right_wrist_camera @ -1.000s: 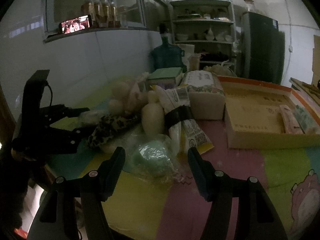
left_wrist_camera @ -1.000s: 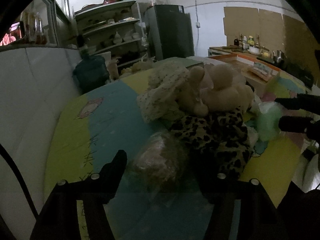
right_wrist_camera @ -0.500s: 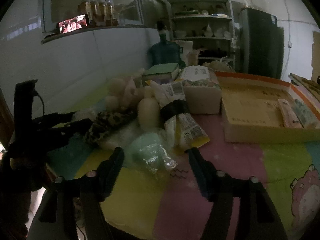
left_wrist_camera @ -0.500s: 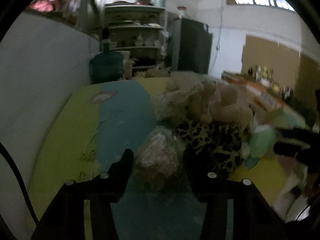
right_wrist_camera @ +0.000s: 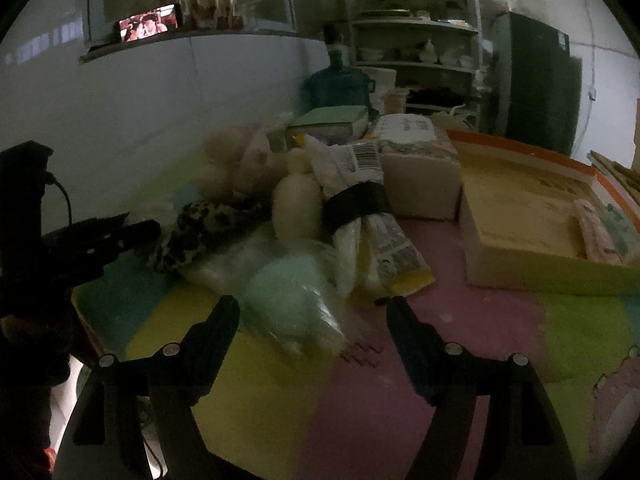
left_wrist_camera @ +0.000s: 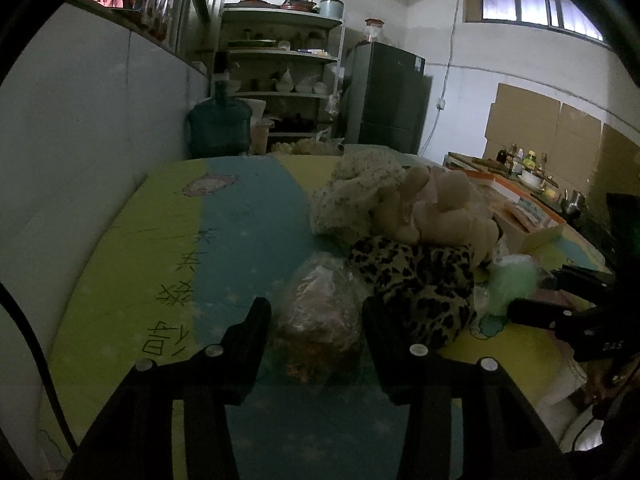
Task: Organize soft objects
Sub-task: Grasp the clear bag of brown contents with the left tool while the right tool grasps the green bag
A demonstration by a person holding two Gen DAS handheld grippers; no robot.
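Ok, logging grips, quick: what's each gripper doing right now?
Left gripper: jaws just closing around the brownish bagged bundle; contact unclear.
Right gripper: open, green bagged bundle between, ungripped.

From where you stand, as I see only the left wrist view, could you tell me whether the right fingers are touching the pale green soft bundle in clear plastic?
Observer: No. The right gripper's fingers, which have just been opening, straddle the pale green soft bundle in clear plastic without touching it.
Operator: Thank you. What lies just behind it?
Observer: A cream plastic bottle beside a white printed packet bound with a black band.
Operator: And behind the cream plush toys?
Observer: A flat green-topped box next to a white tissue pack.
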